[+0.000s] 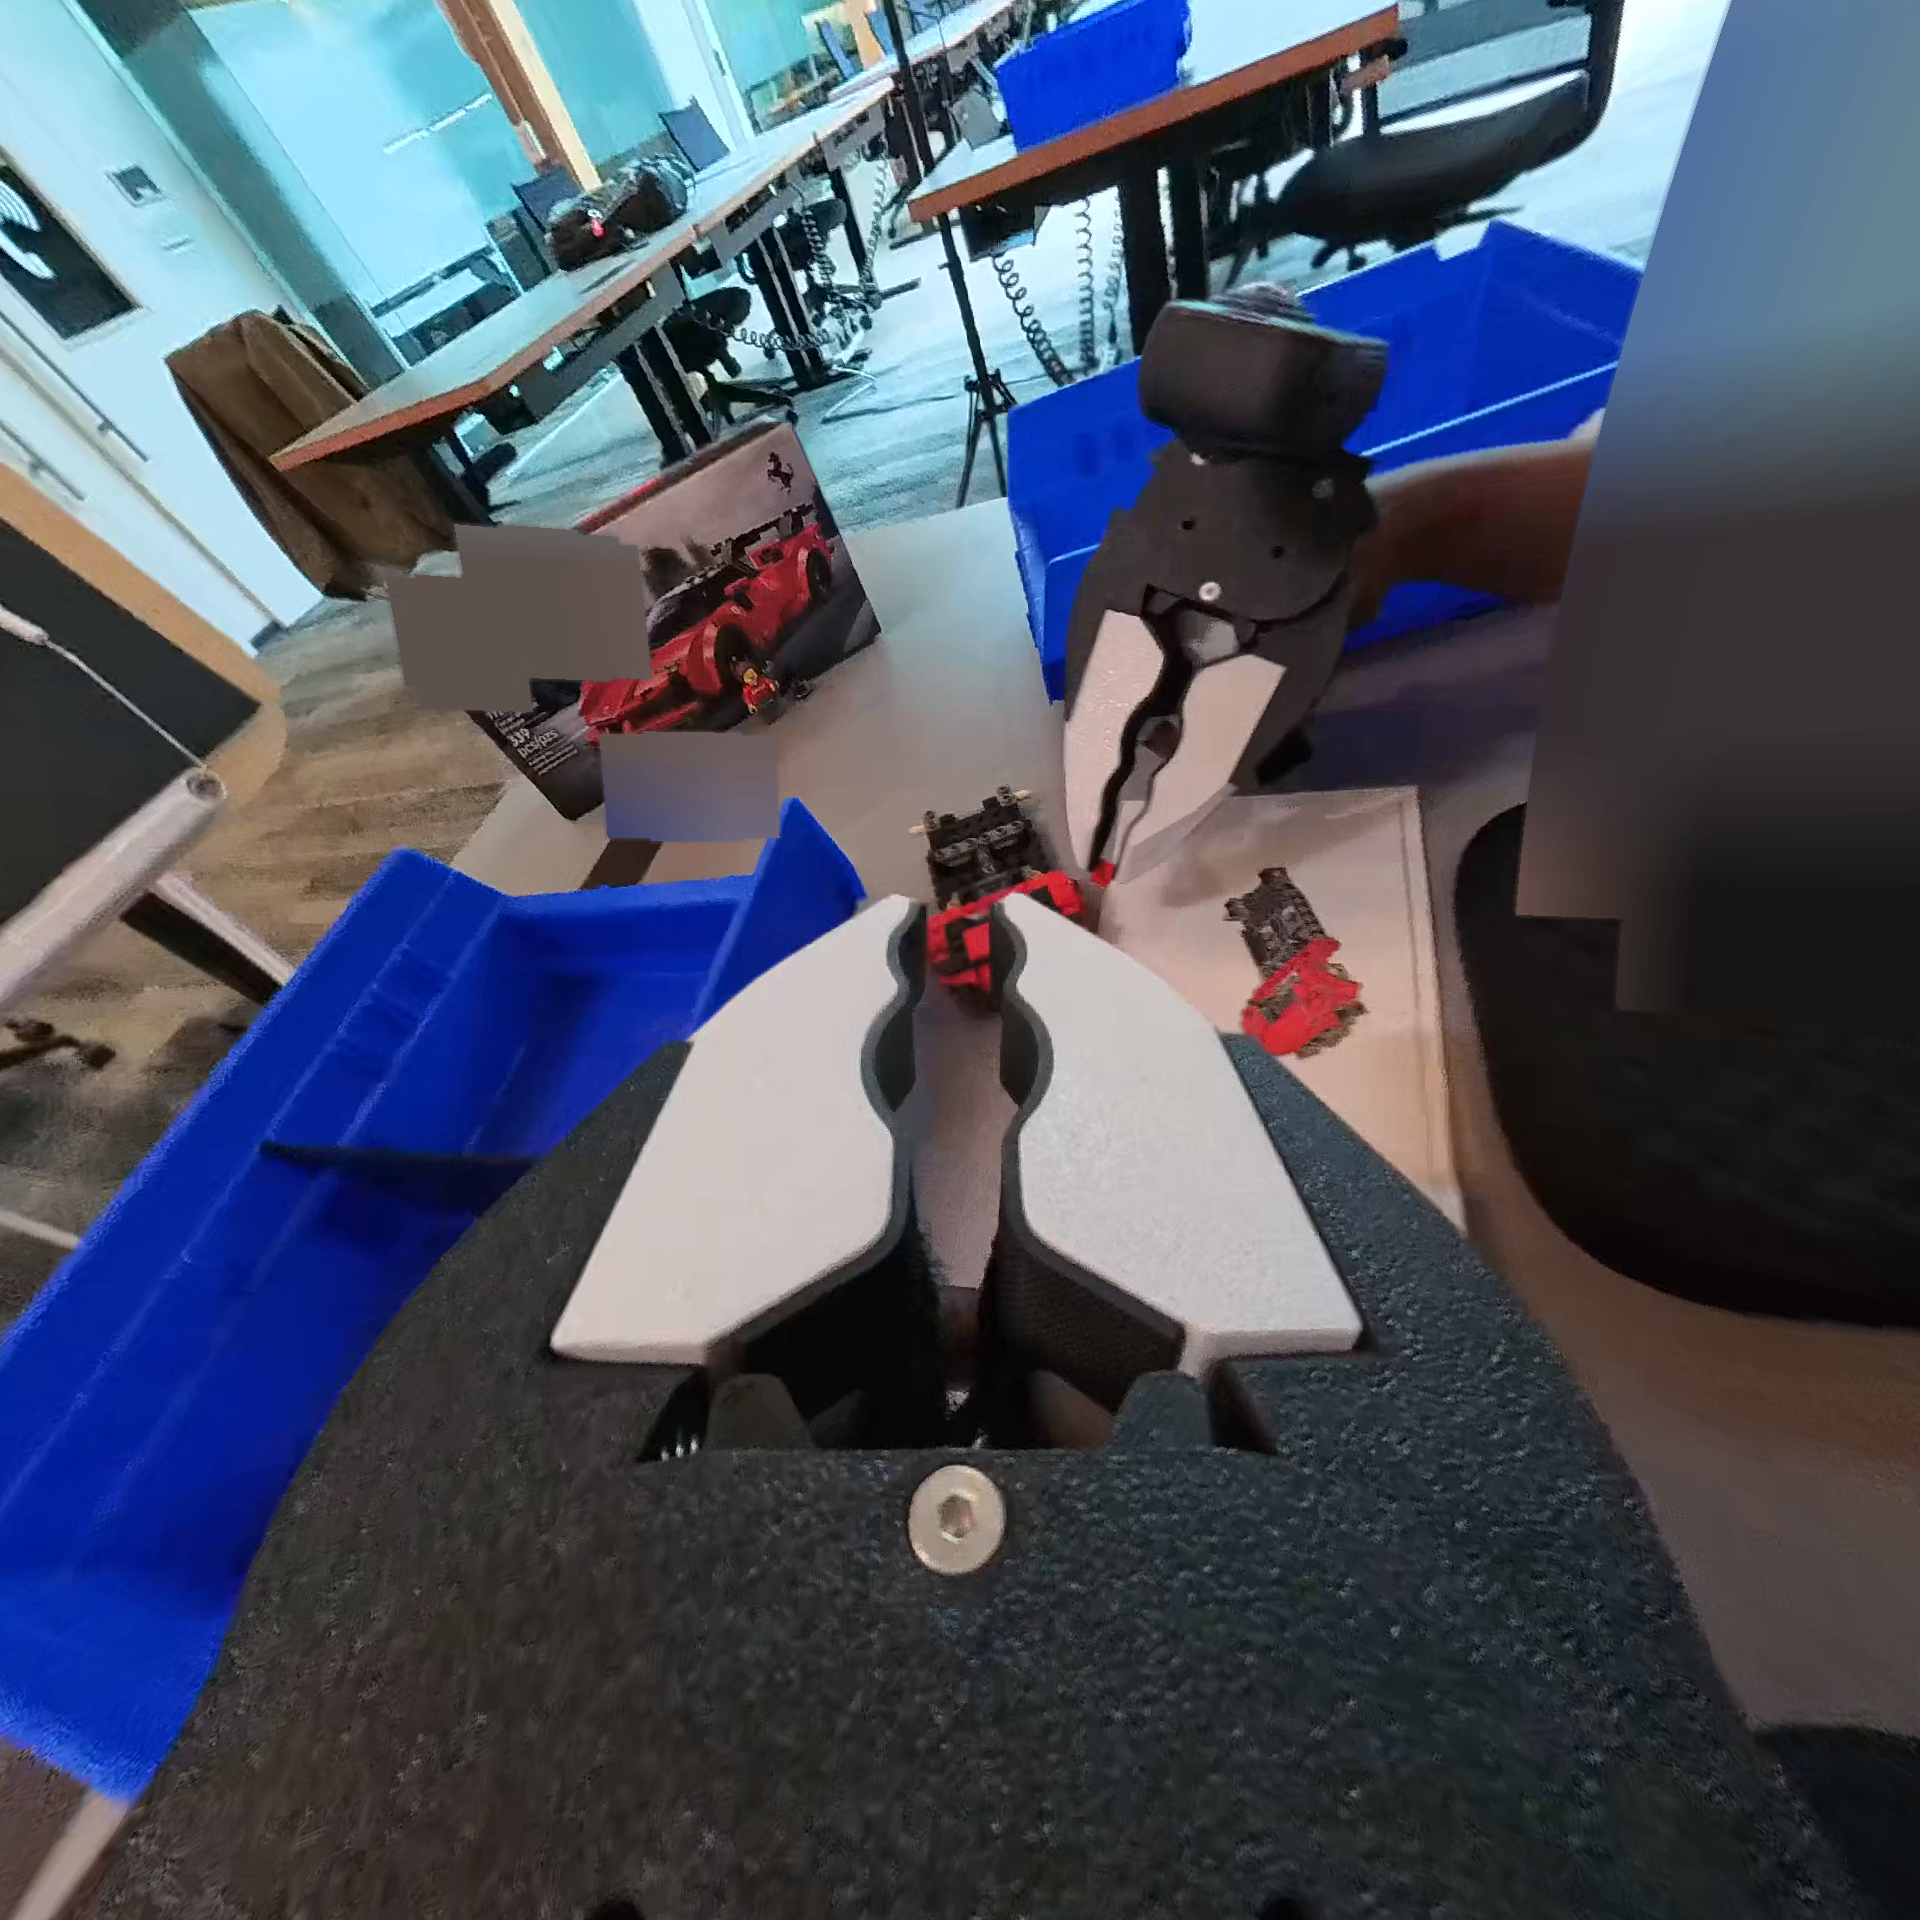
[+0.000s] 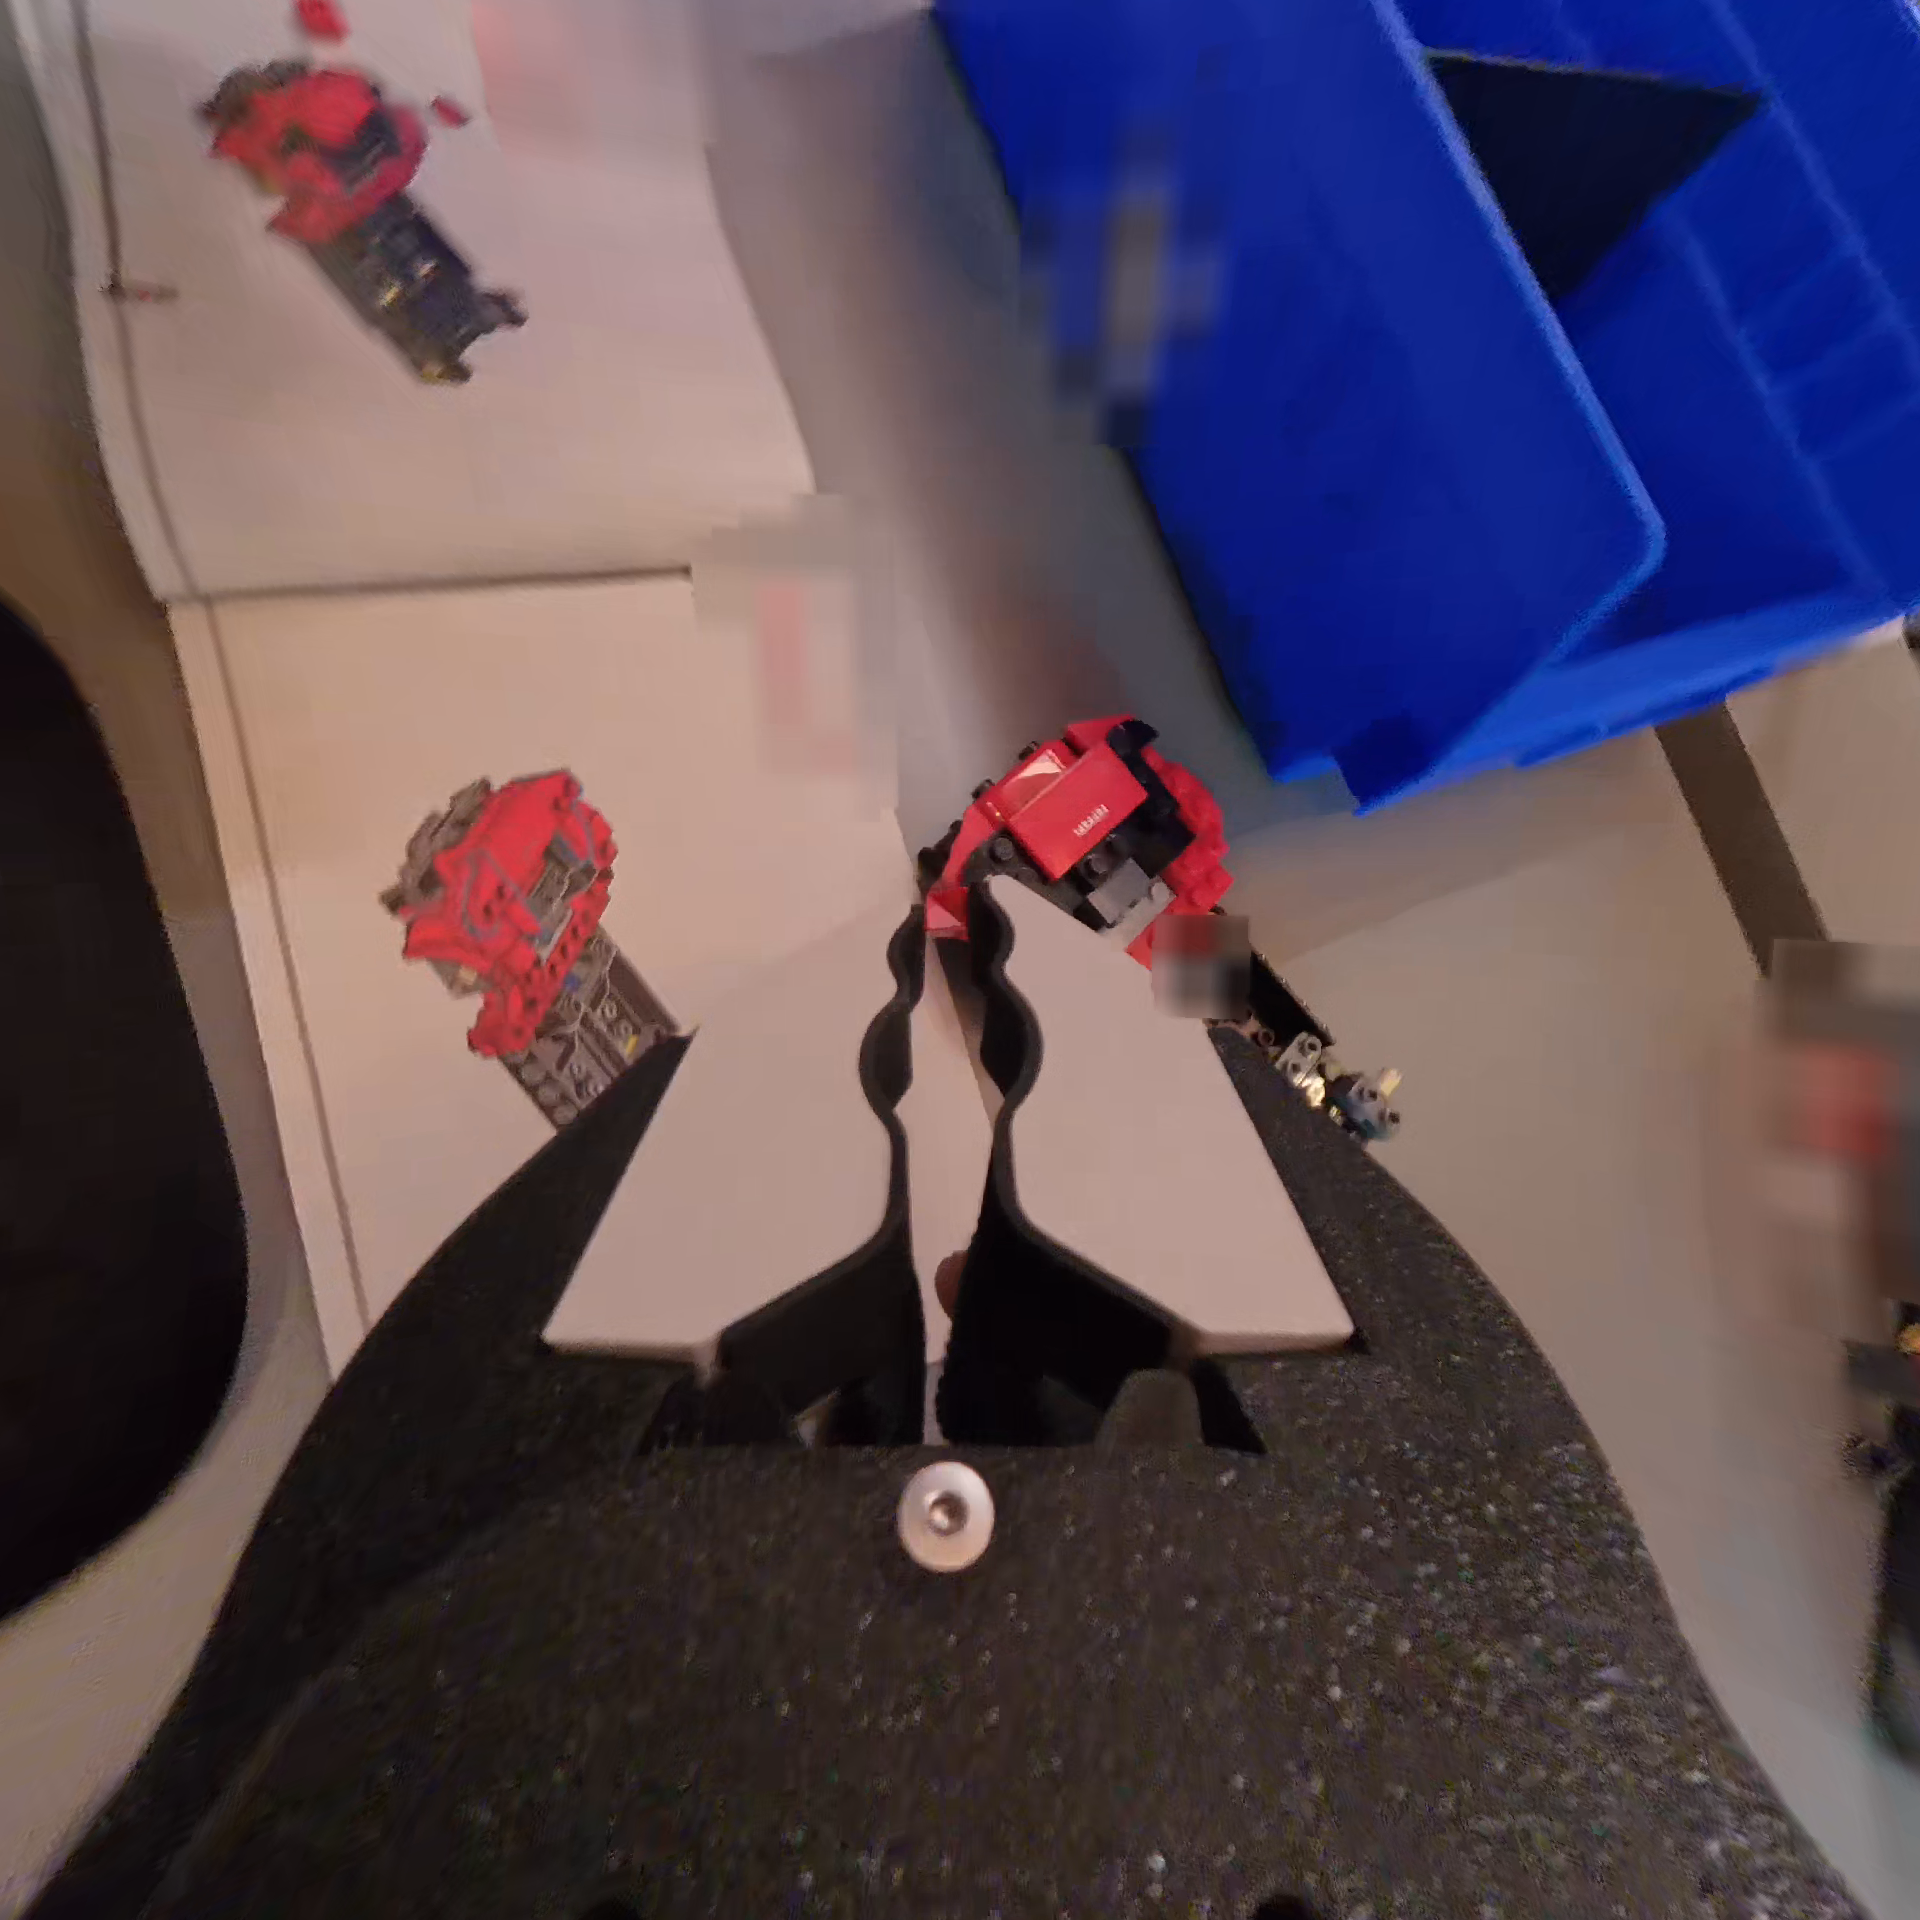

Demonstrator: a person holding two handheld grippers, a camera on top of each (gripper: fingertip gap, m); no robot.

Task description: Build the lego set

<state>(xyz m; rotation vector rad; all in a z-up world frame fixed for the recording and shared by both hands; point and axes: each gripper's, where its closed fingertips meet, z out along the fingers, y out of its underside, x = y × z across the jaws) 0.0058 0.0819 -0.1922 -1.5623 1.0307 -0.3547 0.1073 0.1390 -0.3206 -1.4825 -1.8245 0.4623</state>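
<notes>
On the pale tabletop [image 1: 935,644] I have two blue plastic bins, one to the left [image 1: 364,1091] and one at the far right [image 1: 1455,416], with the printed cardboard set box [image 1: 748,582] standing behind and the open white instruction booklet [image 1: 1351,935] lying flat to the right. The thing I care about is the half-built red and black brick car [image 1: 982,894], sitting on the table at the booklet's left edge, between the two tools. Its long axis runs away from my left gripper [image 1: 961,935]: black chassis at the far end, red bodywork at the near end. My left gripper is nearer and its grey fingers look clamped on the red end, which shows in the narrow gap between the tips. My right gripper [image 2: 961,904] comes down from the far right side, tips nearly together and pinching what looks like a small red piece [image 1: 1101,873] just beside the car's right flank. From the right wrist view the red bodywork [image 2: 1081,831] lies straight ahead of the tips, touching or nearly so. I judge the next move is a short press of that piece onto the body while the left holds steady.
</notes>
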